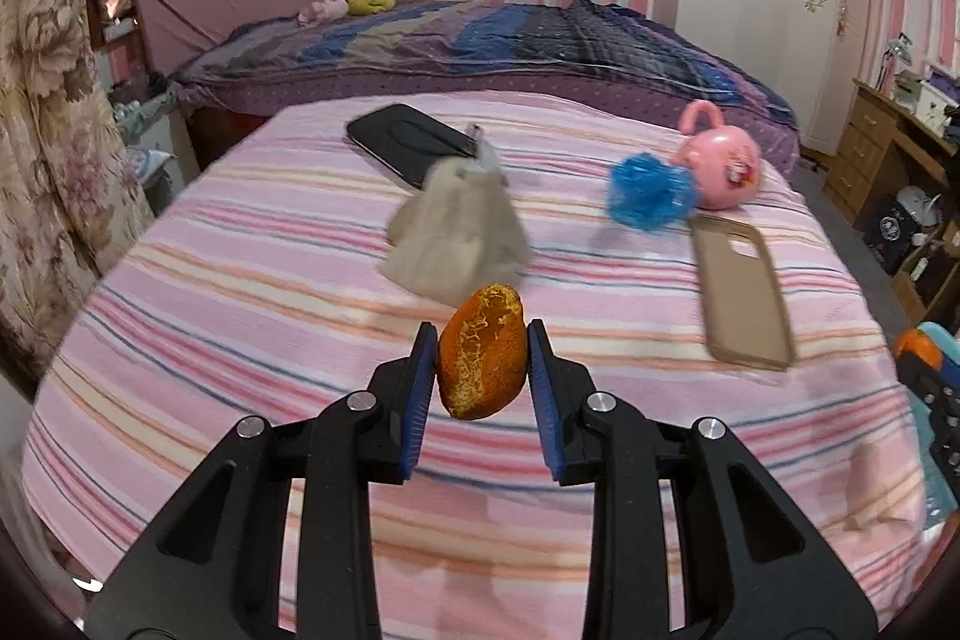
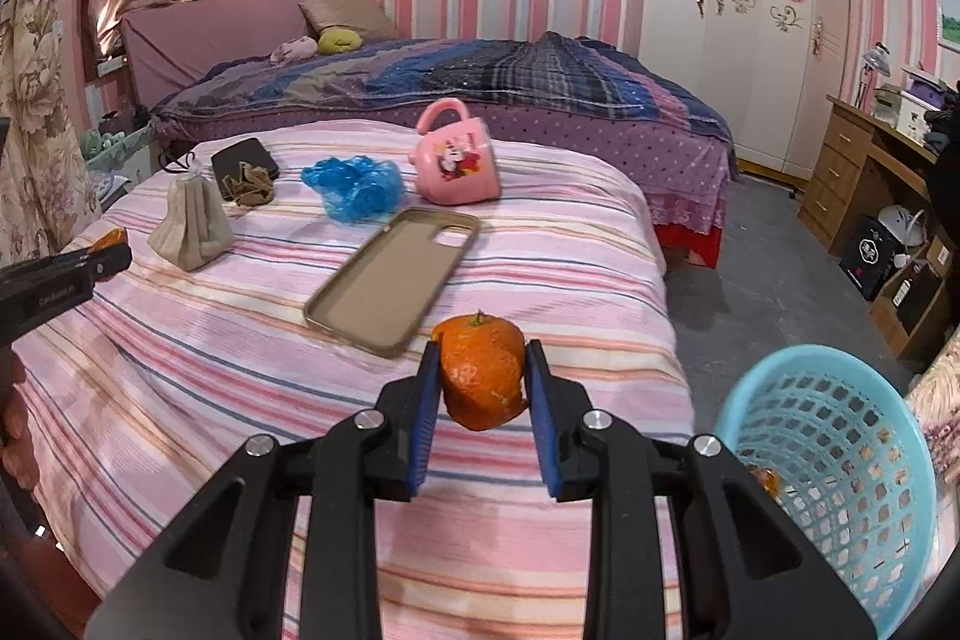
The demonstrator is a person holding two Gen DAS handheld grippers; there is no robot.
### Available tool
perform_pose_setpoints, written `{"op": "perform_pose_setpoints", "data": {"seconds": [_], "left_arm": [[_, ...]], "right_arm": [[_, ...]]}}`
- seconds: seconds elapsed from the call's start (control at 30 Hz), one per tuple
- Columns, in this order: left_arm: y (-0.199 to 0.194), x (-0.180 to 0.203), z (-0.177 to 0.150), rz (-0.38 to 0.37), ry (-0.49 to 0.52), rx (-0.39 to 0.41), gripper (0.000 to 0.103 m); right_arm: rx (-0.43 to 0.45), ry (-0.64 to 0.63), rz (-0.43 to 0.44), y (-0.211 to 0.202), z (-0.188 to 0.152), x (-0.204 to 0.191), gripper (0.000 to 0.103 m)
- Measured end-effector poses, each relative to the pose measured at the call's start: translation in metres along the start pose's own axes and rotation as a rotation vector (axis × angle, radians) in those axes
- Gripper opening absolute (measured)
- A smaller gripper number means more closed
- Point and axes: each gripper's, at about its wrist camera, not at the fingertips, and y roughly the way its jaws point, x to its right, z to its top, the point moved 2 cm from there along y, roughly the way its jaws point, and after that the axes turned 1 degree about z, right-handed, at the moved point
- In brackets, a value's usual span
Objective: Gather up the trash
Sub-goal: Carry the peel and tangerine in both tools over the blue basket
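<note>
Right wrist only — blue basket (image 2: pixel 840 466), peel scrap inside.

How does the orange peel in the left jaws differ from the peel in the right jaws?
The left peel shows its pale, netted inner side; the right peel shows smooth orange skin. The right peel carries a green stem; none shows on the left peel. Both are gripped between blue-padded jaws above the striped bedspread.

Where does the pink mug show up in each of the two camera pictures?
Left wrist view: the pink mug lies upper right on the striped blanket, behind the blue plastic bag.
Right wrist view: the mug sits upper centre, right of the bag.
Shared landmark: the phone case.
</note>
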Motion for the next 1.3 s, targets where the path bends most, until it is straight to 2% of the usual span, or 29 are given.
{"op": "perform_pose_setpoints", "data": {"seconds": [0.13, 0.4, 0.77, 0.93, 1.3], "left_arm": [[-0.006, 0.016, -0.012, -0.041, -0.012, -0.015, 0.029], [-0.019, 0.066, -0.030, -0.066, 0.107, 0.011, 0.029], [-0.041, 0.130, -0.031, -0.139, 0.219, 0.070, 0.029], [-0.042, 0.158, -0.035, -0.179, 0.224, 0.065, 0.029], [-0.049, 0.228, -0.047, -0.262, 0.296, 0.072, 0.029]], "right_arm": [[0.007, 0.014, -0.012, -0.005, -0.004, 0.012, 0.028], [0.039, 0.013, -0.063, -0.024, -0.010, 0.045, 0.028], [0.056, 0.129, -0.173, -0.047, -0.028, 0.135, 0.028], [0.060, 0.178, -0.229, -0.057, -0.041, 0.173, 0.028], [0.050, 0.225, -0.324, -0.072, -0.064, 0.224, 0.028]]}}
